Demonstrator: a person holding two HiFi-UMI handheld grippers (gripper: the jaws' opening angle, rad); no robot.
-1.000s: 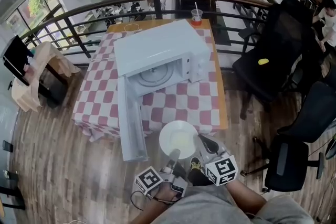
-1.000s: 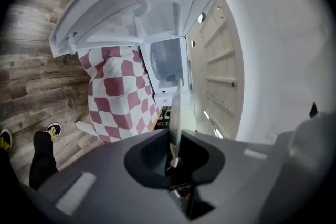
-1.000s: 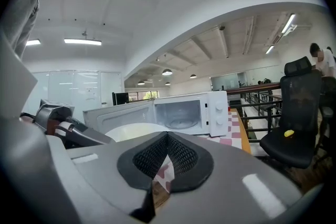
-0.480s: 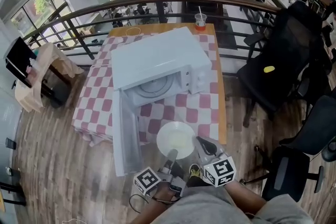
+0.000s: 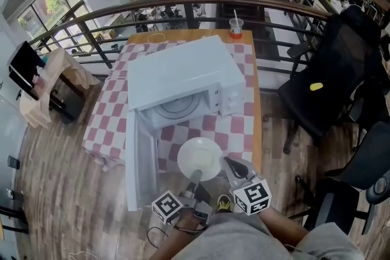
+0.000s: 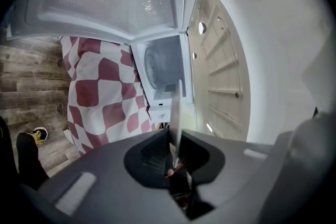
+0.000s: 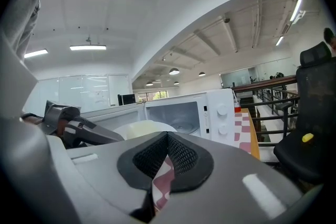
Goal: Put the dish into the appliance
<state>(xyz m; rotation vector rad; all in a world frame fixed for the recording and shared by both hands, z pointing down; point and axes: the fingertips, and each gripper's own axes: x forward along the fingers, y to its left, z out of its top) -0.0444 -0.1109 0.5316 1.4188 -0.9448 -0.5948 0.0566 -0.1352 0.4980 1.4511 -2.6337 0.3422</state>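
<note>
A white dish [image 5: 199, 158], its near rim clamped in the left gripper's [image 5: 195, 176] fingers, hangs at the checked surface's [image 5: 103, 122] front edge, before the open microwave [image 5: 183, 76]. The right gripper [image 5: 230, 162], fingers closed on nothing, sits beside the dish.

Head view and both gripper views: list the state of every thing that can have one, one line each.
White microwave oven: cavity bare apart from its turntable.
Microwave door: swung fully open.
Round white plate: held by its near rim in front of the open cavity, not yet inside.
Left tongs: shut on the plate's rim.
Right tongs: shut, gripping nothing, beside the plate.
Clear cup with straw: upright behind the microwave.
</note>
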